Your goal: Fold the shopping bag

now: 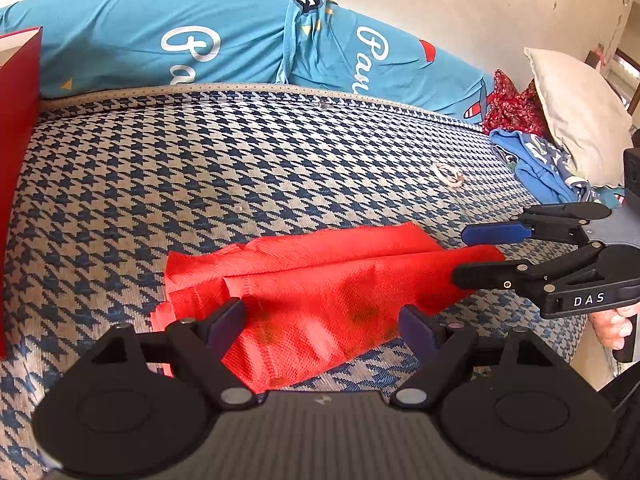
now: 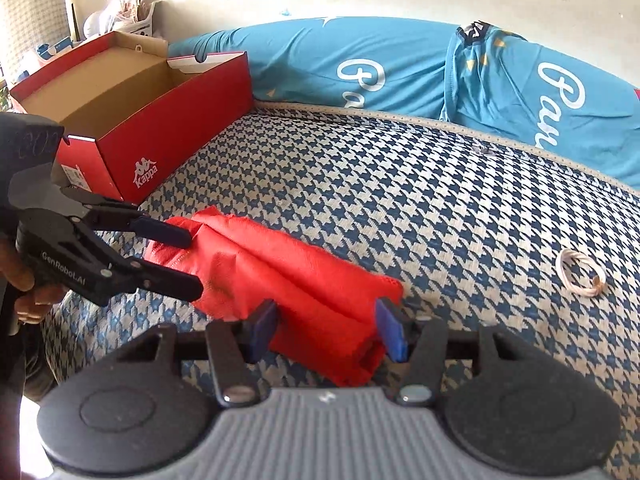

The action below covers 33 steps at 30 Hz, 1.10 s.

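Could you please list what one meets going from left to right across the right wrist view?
Left claw → shoe box → red bag → rubber band.

The red shoebox [image 2: 132, 120] is showing a white "Kappa" logo and wordmark on its end wall; a small sticker label beside it is too small to read. The left gripper [image 2: 196, 260] is carrying "GenRobot.AI" in white on its black body. The right gripper [image 1: 460, 254] is bearing the letters "DAS". The blue pillowcase [image 1: 180, 36] is displaying white script, cut off, reading "Par".
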### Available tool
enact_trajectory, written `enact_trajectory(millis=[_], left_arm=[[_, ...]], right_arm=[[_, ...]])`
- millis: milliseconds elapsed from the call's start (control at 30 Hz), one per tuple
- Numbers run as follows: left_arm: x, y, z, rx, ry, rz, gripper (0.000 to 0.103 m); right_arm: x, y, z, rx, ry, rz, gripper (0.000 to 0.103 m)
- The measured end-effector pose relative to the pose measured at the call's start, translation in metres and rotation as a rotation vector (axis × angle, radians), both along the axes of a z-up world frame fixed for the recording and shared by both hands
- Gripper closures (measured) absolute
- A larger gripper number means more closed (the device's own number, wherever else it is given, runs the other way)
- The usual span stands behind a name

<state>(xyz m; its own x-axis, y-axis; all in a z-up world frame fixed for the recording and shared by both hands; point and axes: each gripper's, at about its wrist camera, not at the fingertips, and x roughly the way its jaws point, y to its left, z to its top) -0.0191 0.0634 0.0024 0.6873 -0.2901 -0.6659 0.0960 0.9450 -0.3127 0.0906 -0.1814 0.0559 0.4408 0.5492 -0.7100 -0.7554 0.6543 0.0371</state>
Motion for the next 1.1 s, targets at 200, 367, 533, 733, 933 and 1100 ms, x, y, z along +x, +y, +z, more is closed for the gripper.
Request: enact_trajectory(millis=[200, 367, 533, 733, 933, 1100], left_arm=[[0.002, -0.001, 0.000, 0.000, -0.006, 0.017, 0.020], [0.004, -0.002, -0.002, -0.001, -0.011, 0.051, 0.020], [0.009, -0.004, -0.003, 0.011, -0.018, 0.086, 0.019], [0.015, -0.011, -0.004, 0.057, -0.031, 0.112, 0.019], [0.024, -0.024, -0.010, 0.146, -0.037, 0.126, 0.018], [0.027, -0.023, -0.011, 0.148, -0.035, 0.113, 0.015]], right_arm=[[0.020, -0.004, -0.003, 0.072, 0.114, -0.134, 0.057], [0.027, 0.000, -0.007, 0.068, 0.103, -0.188, 0.056], [0.028, 0.010, -0.012, 0.023, 0.058, -0.202, 0.055], [0.029, 0.016, -0.018, -0.011, 0.025, -0.202, 0.055], [0.028, 0.023, -0.022, -0.046, -0.025, -0.192, 0.054], [0.016, 0.027, -0.015, -0.088, -0.136, -0.144, 0.047]])
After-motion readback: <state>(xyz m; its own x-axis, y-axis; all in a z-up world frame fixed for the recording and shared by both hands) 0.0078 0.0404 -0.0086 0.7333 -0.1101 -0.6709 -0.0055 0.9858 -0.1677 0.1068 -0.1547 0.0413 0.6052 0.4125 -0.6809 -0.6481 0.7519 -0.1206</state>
